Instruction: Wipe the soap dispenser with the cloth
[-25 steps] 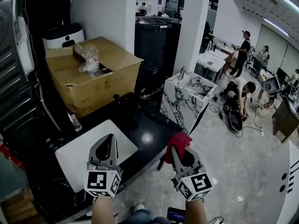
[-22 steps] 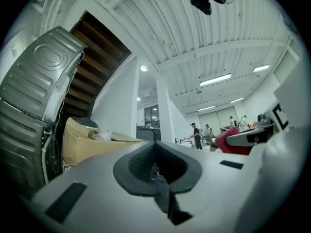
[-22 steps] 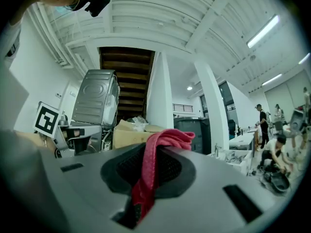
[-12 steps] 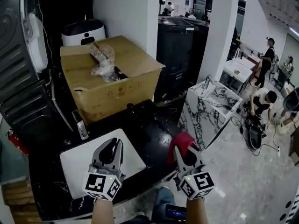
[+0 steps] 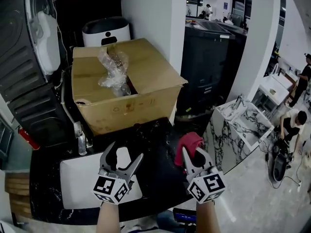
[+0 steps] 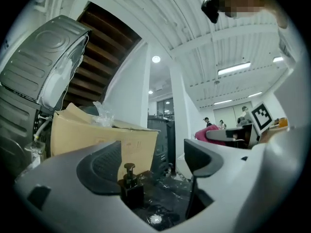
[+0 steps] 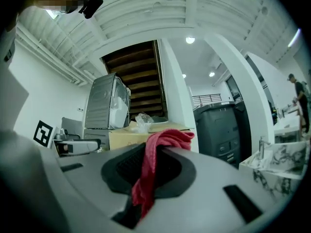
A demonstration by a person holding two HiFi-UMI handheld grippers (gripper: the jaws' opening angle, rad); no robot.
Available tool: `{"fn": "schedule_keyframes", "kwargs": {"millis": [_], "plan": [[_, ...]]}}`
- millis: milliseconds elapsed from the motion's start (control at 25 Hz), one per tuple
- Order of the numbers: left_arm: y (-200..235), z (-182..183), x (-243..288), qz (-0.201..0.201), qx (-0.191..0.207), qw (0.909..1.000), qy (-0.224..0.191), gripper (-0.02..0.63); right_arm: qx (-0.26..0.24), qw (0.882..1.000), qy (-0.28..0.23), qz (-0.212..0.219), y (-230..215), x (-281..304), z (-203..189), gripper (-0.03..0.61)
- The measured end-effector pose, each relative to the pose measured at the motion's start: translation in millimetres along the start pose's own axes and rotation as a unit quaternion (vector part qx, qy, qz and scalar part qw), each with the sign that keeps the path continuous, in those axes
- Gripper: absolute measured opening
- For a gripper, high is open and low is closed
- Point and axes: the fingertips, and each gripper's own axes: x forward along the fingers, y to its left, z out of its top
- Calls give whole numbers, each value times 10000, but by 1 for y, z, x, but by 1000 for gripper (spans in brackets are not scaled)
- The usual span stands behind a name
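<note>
The soap dispenser, a small black pump bottle, stands on the black counter in front of the cardboard box. In the left gripper view it shows between the jaws but farther off, not touched. My left gripper hovers over the counter's near side. Its jaws have just been opening and stand wide, with nothing between them. A red cloth is pinched in my right gripper, which is shut on it to the right of the left one. The cloth's end bunches above the fingertips.
A cardboard box with crumpled plastic stands at the counter's back. A white board lies on the counter's left, with a chrome tap beside it. To the right are a black cabinet and a marble basin unit, with people beyond.
My left gripper's jaws went from shut to wide open. Both grippers came closer to the counter, and the box now sits nearer the middle of the head view. The cloth stays gripped.
</note>
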Motion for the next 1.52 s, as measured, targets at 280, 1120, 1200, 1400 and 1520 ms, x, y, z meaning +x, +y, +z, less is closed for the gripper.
{"fn": "schedule_keyframes", "kwargs": {"millis": [280, 1120, 1200, 1400, 1520], "plan": [[14, -29, 37, 672, 67, 9973, 286, 405, 73, 9971, 223, 726, -19, 38, -13, 49], [78, -127, 136, 447, 138, 9919, 1185, 353, 445, 9843, 1037, 1354, -15, 78, -97, 51], [81, -123, 138, 493, 206, 9915, 1185, 284, 447, 9837, 1118, 1334, -12, 78, -102, 51], [81, -121, 144, 414, 405, 9892, 1345, 179, 402, 9837, 1140, 1334, -7, 82, -101, 51], [81, -118, 145, 389, 521, 9883, 1376, 182, 357, 9842, 1132, 1315, -7, 85, -98, 51]]}}
